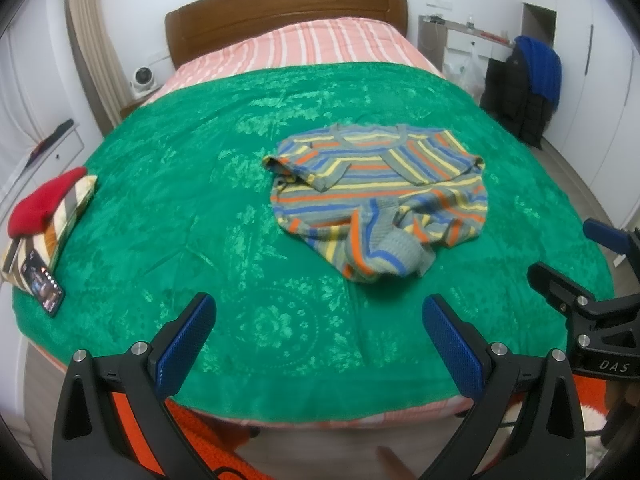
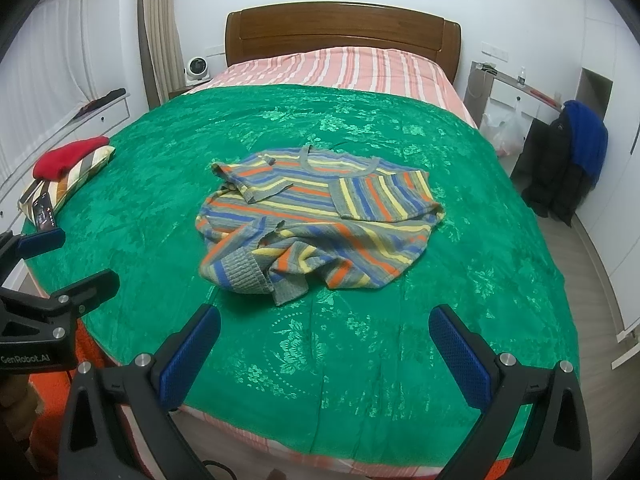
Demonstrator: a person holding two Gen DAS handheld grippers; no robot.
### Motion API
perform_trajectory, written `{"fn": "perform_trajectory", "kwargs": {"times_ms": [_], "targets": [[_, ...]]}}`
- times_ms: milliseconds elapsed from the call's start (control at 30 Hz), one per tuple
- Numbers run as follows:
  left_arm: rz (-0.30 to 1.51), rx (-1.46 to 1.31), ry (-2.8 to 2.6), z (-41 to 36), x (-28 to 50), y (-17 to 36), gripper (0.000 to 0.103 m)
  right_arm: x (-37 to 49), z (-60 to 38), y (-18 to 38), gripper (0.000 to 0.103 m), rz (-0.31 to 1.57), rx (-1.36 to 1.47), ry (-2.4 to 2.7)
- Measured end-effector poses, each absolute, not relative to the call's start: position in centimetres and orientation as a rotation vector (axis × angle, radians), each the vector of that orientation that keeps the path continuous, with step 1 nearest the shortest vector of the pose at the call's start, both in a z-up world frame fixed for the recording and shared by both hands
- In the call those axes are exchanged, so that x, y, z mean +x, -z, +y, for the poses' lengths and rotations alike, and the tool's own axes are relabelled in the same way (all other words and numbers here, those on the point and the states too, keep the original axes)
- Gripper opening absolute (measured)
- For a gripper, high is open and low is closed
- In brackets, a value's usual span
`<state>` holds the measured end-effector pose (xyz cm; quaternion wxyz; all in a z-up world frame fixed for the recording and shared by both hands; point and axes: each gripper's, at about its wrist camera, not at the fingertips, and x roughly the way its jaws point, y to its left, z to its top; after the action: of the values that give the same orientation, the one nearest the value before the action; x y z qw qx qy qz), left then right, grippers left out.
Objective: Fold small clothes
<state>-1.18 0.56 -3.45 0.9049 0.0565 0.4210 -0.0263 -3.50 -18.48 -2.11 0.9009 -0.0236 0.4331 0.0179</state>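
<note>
A striped sweater (image 1: 380,196) lies rumpled on the green bedspread (image 1: 168,216), sleeves folded inward; the left claw (image 1: 320,340) hangs over the bed's near edge, its 2 blue pads wide apart; the right claw (image 1: 576,256) shows at right, also spread; a phone (image 1: 43,282) lies beside a red garment (image 1: 44,202).

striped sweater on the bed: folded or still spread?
Partly folded. The striped sweater has both sleeves turned in across its chest, while its hem end lies bunched and rumpled on the green blanket. No jaws touch it.
</note>
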Motion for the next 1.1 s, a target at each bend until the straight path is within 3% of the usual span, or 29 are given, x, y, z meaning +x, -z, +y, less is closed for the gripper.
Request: {"fn": "perform_trajectory", "kwargs": {"times_ms": [600,800,833,867,967,1000,1033,1067,1100], "targets": [[0.968,-0.074,0.096,4.8,1.2,6.0,0.103,-2.9,-20.6,2.4,0.103,0.876,-0.018,-0.001],[1.064,0.01,0.341,0.1,7.4,10.7,0.101,1.9,-21.0,9.3,0.099,0.9,-0.177,-0.158],[1.075,0.023,0.336,-0.4,8.5,11.5,0.095,2.9,-21.2,10.7,0.094,0.945,-0.176,-0.192],[1.08,0.028,0.33,-0.8,9.5,12.0,0.091,4.3,-21.6,12.4,0.077,1.031,-0.109,-0.263],[1.11,0.019,0.342,-1.6,12.3,13.7,0.079,6.3,-21.9,15.1,0.07,1.126,0.077,-0.389],[1.131,-0.008,0.345,-1.7,13.1,14.5,0.067,6.8,-21.4,15.9,0.068,1.127,0.087,-0.413],[1.15,-0.038,0.353,-1.6,13.5,15.0,0.037,7.2,-21.0,16.6,0.066,1.123,0.091,-0.433],[1.164,-0.058,0.36,-1.4,13.6,15.3,0.019,7.6,-20.5,17.2,0.057,1.112,0.101,-0.457],[1.176,-0.082,0.362,-1.0,13.6,15.5,0.014,7.9,-20.1,17.5,0.033,1.09,0.11,-0.475]]}}
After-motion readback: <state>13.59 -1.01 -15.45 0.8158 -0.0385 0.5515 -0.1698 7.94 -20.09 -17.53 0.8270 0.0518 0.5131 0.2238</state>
